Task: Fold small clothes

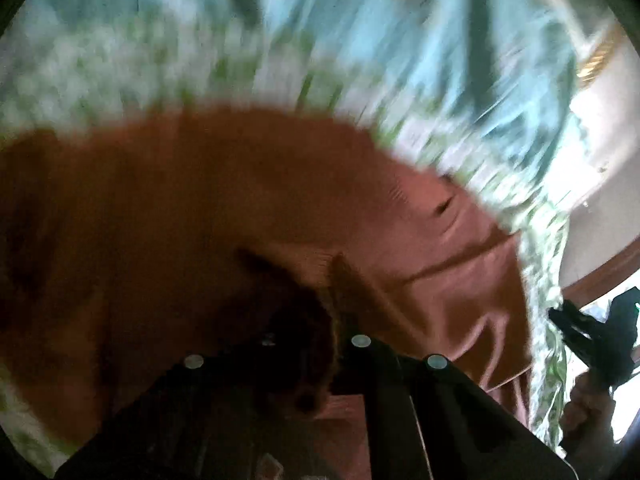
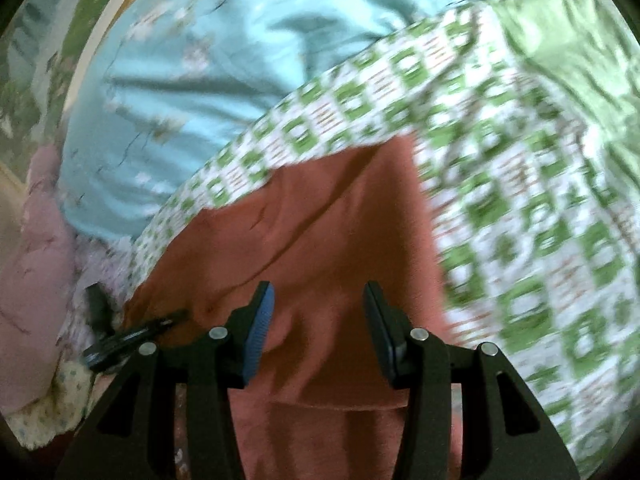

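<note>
Left wrist view, heavily blurred. Left gripper (image 1: pixel 340 344): jaws clenched on a bunched fold of the rust-red garment (image 1: pixel 200 200), the cloth pinched up between them and rising in a dark ridge just ahead of the tips. The rest of the garment spreads ahead of and to both sides of the jaws. Beyond its far edge, a green-and-white patterned sheet (image 1: pixel 100 72); past that, pale blue fabric (image 1: pixel 360 20). Far right of the jaws, low in the view, a second dark gripper (image 1: pixel 592 336) with a hand (image 1: pixel 584 412) below it, well apart from the pinch.

Right wrist view. Far left of the jaws, a pink cloth (image 2: pixel 36 280), then a dark gripper (image 2: pixel 120 340) lying at the garment's left edge. Right gripper (image 2: pixel 318 320): jaws released, standing apart over the rust-red garment (image 2: pixel 320 220) with nothing between the pads; whether the tips touch the cloth cannot be told. A folded edge of the garment runs across below the jaws. Ahead and to the right, the green-and-white patterned sheet (image 2: pixel 540 240); ahead left, pale blue fabric (image 2: pixel 180 100).
</note>
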Demonstrator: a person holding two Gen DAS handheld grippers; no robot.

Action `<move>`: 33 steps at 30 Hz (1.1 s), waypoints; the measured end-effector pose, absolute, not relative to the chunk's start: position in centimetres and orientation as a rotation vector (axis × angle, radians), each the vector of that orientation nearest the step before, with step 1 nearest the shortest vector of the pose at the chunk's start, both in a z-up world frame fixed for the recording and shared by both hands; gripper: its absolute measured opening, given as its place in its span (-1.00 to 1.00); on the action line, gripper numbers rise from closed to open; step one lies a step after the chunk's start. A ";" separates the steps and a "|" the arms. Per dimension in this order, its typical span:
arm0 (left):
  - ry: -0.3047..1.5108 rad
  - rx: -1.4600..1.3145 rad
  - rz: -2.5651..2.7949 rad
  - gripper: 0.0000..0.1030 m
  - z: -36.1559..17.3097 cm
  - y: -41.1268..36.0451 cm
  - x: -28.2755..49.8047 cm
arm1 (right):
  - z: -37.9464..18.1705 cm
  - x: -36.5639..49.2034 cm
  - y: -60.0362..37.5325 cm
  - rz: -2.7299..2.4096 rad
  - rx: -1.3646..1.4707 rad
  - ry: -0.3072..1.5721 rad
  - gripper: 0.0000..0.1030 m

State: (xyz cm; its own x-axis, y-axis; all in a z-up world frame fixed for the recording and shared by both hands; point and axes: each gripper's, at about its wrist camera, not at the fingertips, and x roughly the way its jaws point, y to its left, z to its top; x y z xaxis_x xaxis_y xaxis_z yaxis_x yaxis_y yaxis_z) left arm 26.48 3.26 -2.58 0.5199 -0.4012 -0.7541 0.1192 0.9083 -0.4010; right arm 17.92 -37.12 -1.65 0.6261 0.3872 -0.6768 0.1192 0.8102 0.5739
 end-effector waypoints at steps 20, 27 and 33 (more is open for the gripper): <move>0.985 -0.290 -0.194 -0.92 -3.9 5.4 26.5 | -7.5 23.9 -37.5 0.115 0.482 1.052 -0.82; 1.055 -0.232 -0.165 -0.90 -6.5 4.1 27.5 | -8.5 23.8 -41.3 -0.035 0.470 1.079 -1.00; 1.057 -0.306 -0.166 -0.59 -5.1 5.3 25.7 | -5.2 22.1 -40.7 0.063 0.551 1.010 -0.76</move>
State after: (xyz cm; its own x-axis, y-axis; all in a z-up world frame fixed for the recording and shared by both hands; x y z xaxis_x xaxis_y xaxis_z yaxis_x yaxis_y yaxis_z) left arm 25.71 5.31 -5.10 0.4846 -0.2796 -0.8288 -0.0116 0.9454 -0.3257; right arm 22.05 -40.73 -5.22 0.5420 0.2989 -0.7854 0.1991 0.8623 0.4656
